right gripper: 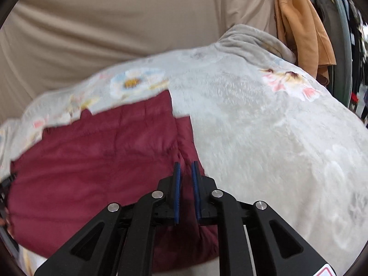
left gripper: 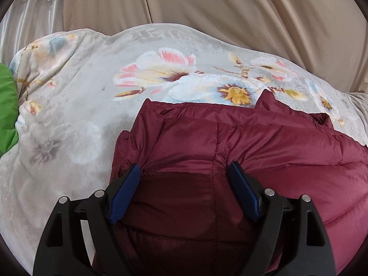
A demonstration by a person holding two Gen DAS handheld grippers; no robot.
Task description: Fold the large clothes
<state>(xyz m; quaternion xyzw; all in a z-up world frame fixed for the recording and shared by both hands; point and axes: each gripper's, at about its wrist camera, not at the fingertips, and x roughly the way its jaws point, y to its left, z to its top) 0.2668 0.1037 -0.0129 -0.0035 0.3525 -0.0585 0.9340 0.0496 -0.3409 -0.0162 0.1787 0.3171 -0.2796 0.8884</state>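
a green cloth (left gripper: 7, 105) peeks in far left. the puffy dark red jacket (left gripper: 230, 151) lies folded on the flowery blanket (left gripper: 76, 105). left gripper (left gripper: 184, 172) is wide open over it. right gripper (right gripper: 185, 168) is nearly closed at its right edge, with a thin gap left.

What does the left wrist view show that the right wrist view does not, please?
Only the left wrist view shows a green item at the far left edge, and the left claw spread wide over the jacket. Only the right wrist view shows an orange-brown garment hanging at upper right, and the right claw nearly closed at the jacket's right edge. Both show the maroon puffer jacket lying on the floral blanket.
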